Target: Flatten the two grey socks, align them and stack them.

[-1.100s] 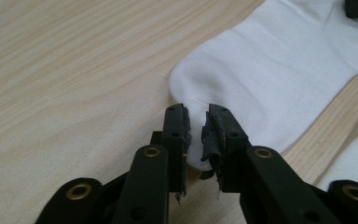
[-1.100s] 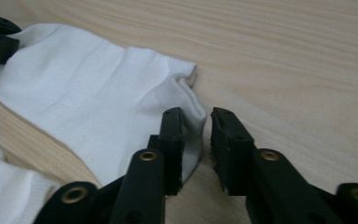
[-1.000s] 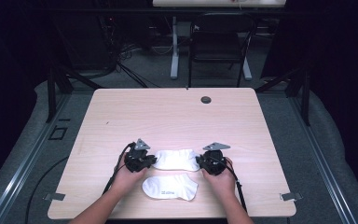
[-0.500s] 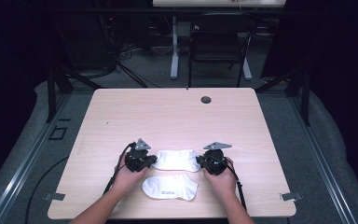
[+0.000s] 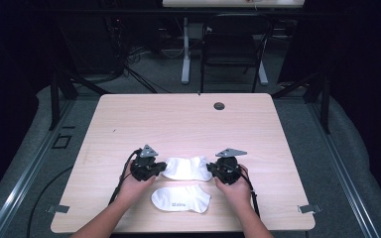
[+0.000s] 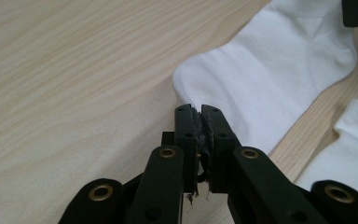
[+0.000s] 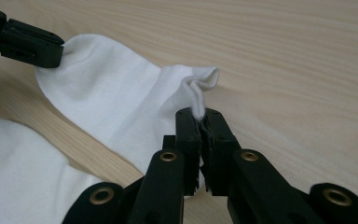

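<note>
Far sock (image 5: 186, 167) flat on table (image 5: 188, 124), near front edge, between both grippers. Left gripper (image 6: 200, 122) clamped on rounded toe edge; right gripper (image 7: 198, 125) clamped on cuff, fabric bunched into small upright fold above jaws. Opposite-end hold probably meant to keep sock taut for lifting or laying over second sock (image 5: 181, 199), just nearer person, flat, faint print near one end. Both socks white, soft knit, fine ribbing, ankle-cut. Tabletop pale wood grain, smooth, matte. Jaws black, hard, brass rivets.
</note>
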Motion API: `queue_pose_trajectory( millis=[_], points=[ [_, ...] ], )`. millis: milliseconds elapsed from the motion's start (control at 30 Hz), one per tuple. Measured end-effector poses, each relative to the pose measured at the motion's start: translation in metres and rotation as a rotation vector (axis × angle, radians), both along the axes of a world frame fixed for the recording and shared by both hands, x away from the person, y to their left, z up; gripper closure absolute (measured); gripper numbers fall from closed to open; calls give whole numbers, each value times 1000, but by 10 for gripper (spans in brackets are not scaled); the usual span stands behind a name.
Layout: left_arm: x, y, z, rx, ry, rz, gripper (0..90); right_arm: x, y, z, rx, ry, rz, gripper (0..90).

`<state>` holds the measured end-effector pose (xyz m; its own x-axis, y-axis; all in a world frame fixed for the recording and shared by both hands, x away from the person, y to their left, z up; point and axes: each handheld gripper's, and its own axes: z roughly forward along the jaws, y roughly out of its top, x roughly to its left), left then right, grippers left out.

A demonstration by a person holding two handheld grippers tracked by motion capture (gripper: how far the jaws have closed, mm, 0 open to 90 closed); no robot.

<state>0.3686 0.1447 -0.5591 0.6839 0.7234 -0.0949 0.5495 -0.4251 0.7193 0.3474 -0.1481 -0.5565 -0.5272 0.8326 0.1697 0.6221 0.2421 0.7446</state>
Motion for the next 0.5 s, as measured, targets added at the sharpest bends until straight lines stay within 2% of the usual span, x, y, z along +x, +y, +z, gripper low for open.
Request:
queue_pose_trajectory(
  millis=[133, 200, 333, 500],
  points=[
    [-2, 1, 6, -13, -14, 4, 859, 1, 3, 8, -4, -20, 4, 863],
    [-3, 2, 9, -20, -18, 2, 859, 1, 4, 11, -32, -24, 18, 863],
    [-5, 4, 14, -39, -33, 7, 859, -1, 4, 15, -31, -30, 22, 863],
    [-10, 8, 20, -40, -31, -3, 859, -6, 5, 22, -30, -43, 39, 863]
  ],
)
